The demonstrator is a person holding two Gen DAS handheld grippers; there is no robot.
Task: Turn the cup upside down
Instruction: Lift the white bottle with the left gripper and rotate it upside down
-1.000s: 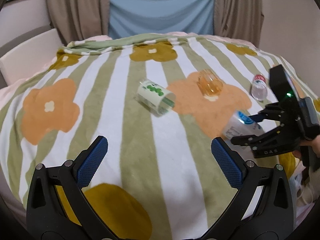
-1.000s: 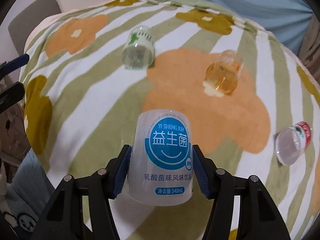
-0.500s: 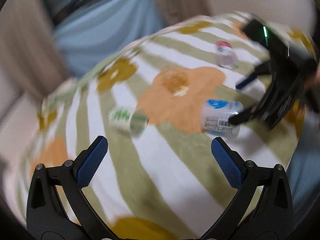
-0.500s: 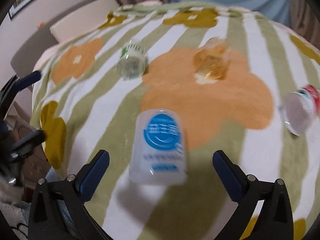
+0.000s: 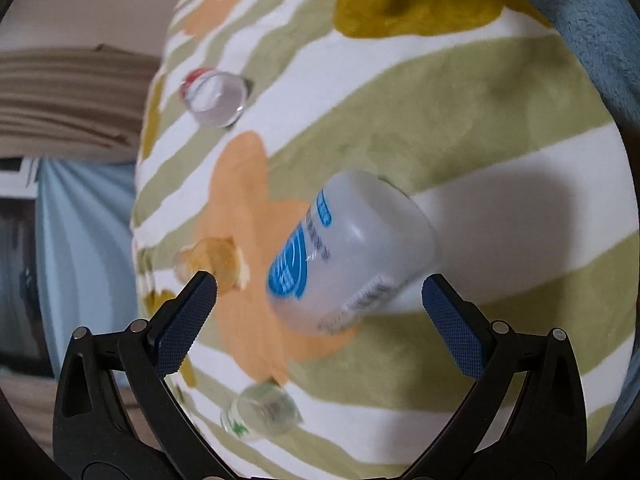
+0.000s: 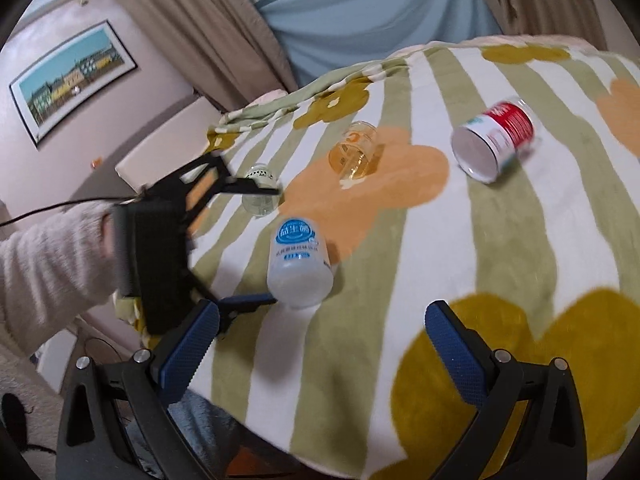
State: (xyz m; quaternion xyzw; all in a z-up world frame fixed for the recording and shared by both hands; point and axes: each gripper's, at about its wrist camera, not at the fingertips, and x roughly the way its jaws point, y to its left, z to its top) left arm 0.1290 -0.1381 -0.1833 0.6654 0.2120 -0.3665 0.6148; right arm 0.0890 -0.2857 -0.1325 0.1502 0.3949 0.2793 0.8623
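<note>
The white plastic cup with a blue label (image 6: 298, 264) lies on its side on the striped flower blanket (image 6: 500, 240), and nothing holds it. My right gripper (image 6: 323, 312) is open, pulled back just short of the cup. My left gripper (image 6: 260, 246) comes in from the left, rolled onto its side. It stands open, one finger by the cup's near end and the other up by a clear cup. In the left wrist view the white cup (image 5: 348, 256) fills the space just ahead of the open left gripper (image 5: 318, 292), a little blurred.
Other cups lie tipped on the blanket: an orange see-through one (image 6: 354, 152), a red-labelled one (image 6: 494, 144) and a clear green-printed one (image 6: 260, 196). A hand in a cream sleeve (image 6: 40, 264) holds the left gripper. The blanket's edge drops off near my right gripper.
My right gripper opened, let go of the white cup and drew back; the cup now lies on the blanket. The left gripper swung across to it and rolled sideways.
</note>
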